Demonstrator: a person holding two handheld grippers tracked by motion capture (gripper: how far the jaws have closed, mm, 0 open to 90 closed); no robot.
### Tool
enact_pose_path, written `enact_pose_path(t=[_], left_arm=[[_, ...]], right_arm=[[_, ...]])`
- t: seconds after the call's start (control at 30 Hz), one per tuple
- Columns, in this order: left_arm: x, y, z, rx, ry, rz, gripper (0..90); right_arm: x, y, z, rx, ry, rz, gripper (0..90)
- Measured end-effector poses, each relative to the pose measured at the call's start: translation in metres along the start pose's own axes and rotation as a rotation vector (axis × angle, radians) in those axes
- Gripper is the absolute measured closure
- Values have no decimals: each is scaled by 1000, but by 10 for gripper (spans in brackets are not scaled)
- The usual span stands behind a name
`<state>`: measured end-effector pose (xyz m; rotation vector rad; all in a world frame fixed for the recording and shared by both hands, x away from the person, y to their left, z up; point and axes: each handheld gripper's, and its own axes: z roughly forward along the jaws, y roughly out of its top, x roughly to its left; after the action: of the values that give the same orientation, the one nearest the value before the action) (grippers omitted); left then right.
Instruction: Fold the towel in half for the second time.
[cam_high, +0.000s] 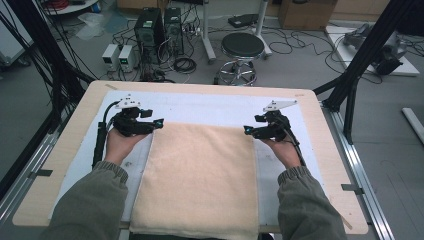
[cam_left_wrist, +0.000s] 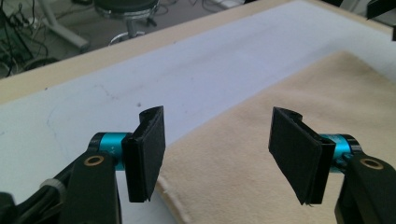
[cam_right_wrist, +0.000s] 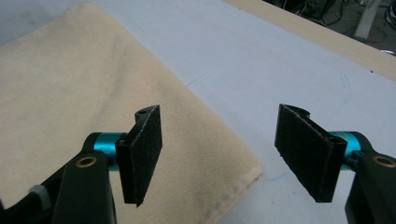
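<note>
Soft cream towel (cam_high: 200, 177) lies flat on the white mat (cam_high: 200, 107) in the middle of the table (cam_high: 65, 150). It looks light and floppy, so its far corners are best to pinch. Left gripper (cam_high: 159, 122) and right gripper (cam_high: 246, 129) wait there, jaws open and empty.

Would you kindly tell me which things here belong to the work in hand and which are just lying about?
In the job:
- beige towel, flat on the white mat
- left tool, open at the towel's far left corner
- right tool, open at its far right corner

Lying about:
- black stool
- computer towers
- cardboard box
</note>
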<state>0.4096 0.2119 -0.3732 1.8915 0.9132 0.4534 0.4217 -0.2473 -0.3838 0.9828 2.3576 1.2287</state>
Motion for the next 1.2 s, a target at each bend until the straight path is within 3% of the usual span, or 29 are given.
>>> enact_pose_path(t=[0.07,0.2,0.47,0.6,0.87,0.93,1.0,1.07,1.13,1.2], left_arm=[[8,-5,8,-6,-26,-22,368],[15,-13,19,4,-31,-45,373],[26,-24,36,43,20,-45,392],[34,-32,42,70,41,-87,407],[32,-45,59,186,47,-98,430],[30,-47,60,167,60,-99,440],[30,-48,59,162,56,-102,466],[28,-48,59,163,42,-105,558],[27,-48,59,162,33,-110,594],[28,-48,59,164,4,-120,689]], right_arm=[[-2,-1,5,0,-4,7,321],[-6,-7,18,36,-6,10,318],[-14,-14,27,59,-26,35,317],[-17,-18,32,82,-29,38,317],[-21,-29,46,124,-27,81,318],[-20,-34,50,132,-21,92,329],[-21,-39,49,99,-22,111,362],[-22,-42,48,72,-15,125,448],[-21,-42,49,71,23,129,529],[-18,-40,51,77,22,105,613]])
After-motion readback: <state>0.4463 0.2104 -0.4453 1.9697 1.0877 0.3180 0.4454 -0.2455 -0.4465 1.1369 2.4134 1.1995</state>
